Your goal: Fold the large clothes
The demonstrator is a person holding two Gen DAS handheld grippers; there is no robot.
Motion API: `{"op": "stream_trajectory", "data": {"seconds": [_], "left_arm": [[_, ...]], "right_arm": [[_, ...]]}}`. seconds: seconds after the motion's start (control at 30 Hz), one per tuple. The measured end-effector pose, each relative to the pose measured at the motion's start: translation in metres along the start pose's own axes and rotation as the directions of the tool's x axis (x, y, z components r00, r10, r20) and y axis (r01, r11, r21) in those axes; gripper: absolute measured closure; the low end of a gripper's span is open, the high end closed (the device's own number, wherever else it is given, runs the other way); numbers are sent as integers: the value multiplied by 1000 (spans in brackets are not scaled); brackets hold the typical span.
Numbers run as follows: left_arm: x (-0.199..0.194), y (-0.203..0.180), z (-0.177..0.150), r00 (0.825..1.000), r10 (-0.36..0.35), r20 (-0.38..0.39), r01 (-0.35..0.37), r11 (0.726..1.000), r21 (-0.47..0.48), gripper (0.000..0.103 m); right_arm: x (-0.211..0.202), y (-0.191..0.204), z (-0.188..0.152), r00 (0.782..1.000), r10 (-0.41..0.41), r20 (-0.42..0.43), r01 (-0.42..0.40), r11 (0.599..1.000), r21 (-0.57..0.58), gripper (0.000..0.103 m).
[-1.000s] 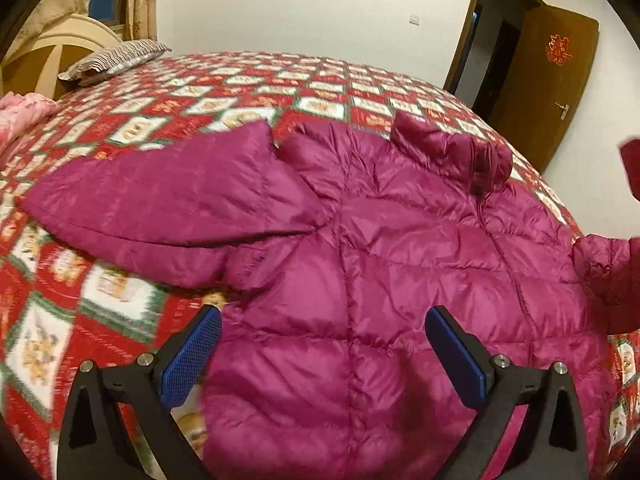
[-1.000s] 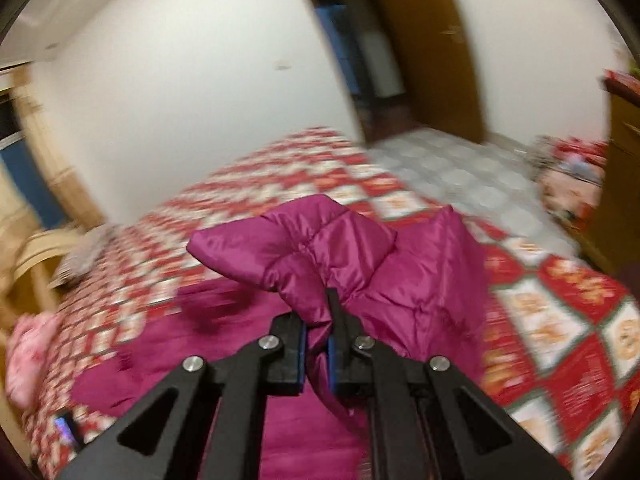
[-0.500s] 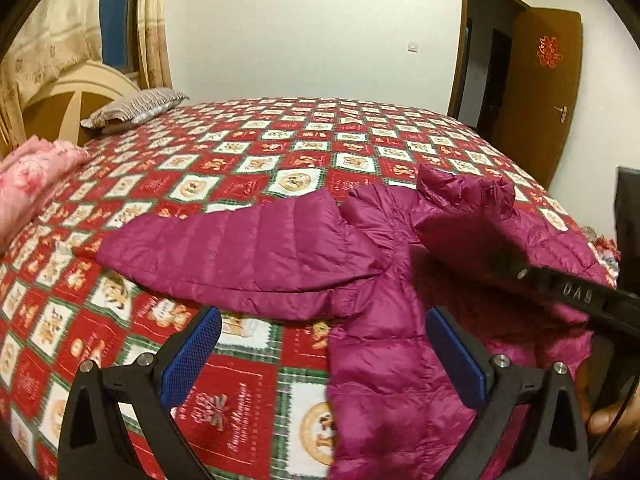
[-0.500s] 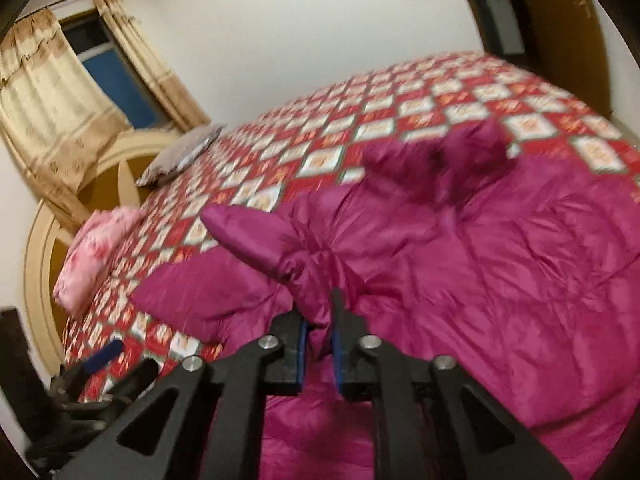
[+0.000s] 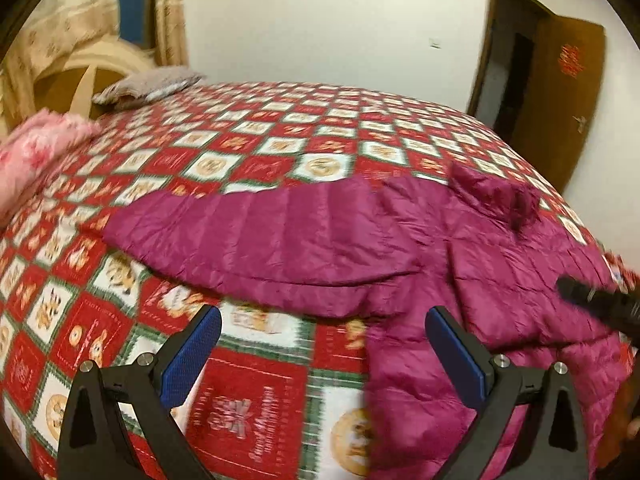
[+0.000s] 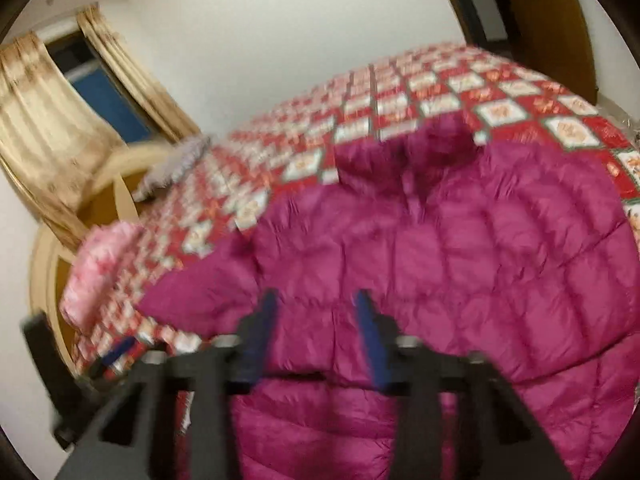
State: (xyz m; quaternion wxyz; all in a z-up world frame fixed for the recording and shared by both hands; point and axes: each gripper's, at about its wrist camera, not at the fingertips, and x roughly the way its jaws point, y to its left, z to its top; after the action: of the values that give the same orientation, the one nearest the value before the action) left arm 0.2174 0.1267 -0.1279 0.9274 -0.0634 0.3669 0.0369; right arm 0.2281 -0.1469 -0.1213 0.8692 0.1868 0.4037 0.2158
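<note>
Magenta puffer jacket (image 5: 460,248) lay flat on the bed (image 5: 248,152) near its foot edge. Left gripper (image 5: 324,344) spread wide, empty. Right gripper (image 6: 316,332) had just been opening, apparently released; view blurred.

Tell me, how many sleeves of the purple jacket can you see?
1. One sleeve lies stretched out flat over the checked bedspread, on the jacket's left in the left wrist view. The other sleeve may be hidden, folded over or underneath.

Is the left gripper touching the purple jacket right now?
Apart. In the left wrist view, the open left gripper hangs above the quilt; the jacket lies clear beyond it.
</note>
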Motion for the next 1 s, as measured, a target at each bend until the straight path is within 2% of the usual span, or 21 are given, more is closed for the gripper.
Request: {"op": "stream_trajectory", "data": {"seconds": [0.07, 0.2, 0.33, 0.4, 0.5, 0.57, 0.63, 0.7, 0.73, 0.77, 0.83, 0.9, 0.93, 0.97, 1.0], "left_arm": [[5, 20, 6, 999, 52, 3, -52, 998, -36, 1], [15, 69, 23, 990, 138, 9, -136, 981, -137, 1], [36, 121, 44, 973, 230, 8, -220, 942, -252, 1], [54, 146, 54, 962, 272, -13, -261, 908, -327, 1], [82, 171, 59, 963, 256, -90, -269, 864, -426, 1], [97, 185, 56, 975, 198, -105, -224, 832, -508, 1], [109, 192, 49, 984, 150, -96, -178, 800, -573, 1], [111, 188, 47, 982, 171, -78, -185, 801, -569, 4], [112, 183, 46, 979, 193, -65, -197, 813, -548, 19], [114, 179, 47, 977, 205, -63, -207, 825, -525, 39], [120, 169, 47, 964, 253, -85, -263, 850, -457, 49], [119, 169, 49, 962, 262, -76, -268, 855, -445, 66], [117, 171, 50, 964, 257, -70, -260, 856, -447, 88], [114, 173, 52, 980, 193, -43, -191, 869, -456, 100], [113, 174, 54, 988, 153, -26, -148, 872, -467, 100]], "right_arm": [[23, 10, -7, 999, -14, -32, 13, 1000, -21, 70], [74, 21, -26, 984, -127, -127, 114, 987, -110, 70], [76, 25, -35, 988, -145, -55, 137, 981, -139, 71], [75, 29, -37, 988, -150, -38, 143, 978, -149, 69], [75, 34, -39, 988, -151, -23, 145, 975, -169, 57], [74, 38, -40, 987, -160, -17, 154, 969, -191, 46], [74, 39, -42, 985, -172, -16, 165, 962, -217, 41], [77, 41, -43, 984, -178, -18, 169, 958, -232, 37], [77, 42, -42, 984, -178, -19, 169, 958, -233, 36], [78, 41, -43, 984, -176, -20, 166, 958, -233, 36], [78, 41, -43, 985, -172, -19, 163, 959, -230, 36], [79, 41, -42, 985, -172, -19, 162, 959, -232, 35], [78, 41, -43, 985, -172, -20, 163, 959, -233, 35], [78, 41, -42, 985, -171, -20, 162, 959, -232, 35], [78, 41, -43, 985, -170, -21, 161, 959, -232, 35]]}}
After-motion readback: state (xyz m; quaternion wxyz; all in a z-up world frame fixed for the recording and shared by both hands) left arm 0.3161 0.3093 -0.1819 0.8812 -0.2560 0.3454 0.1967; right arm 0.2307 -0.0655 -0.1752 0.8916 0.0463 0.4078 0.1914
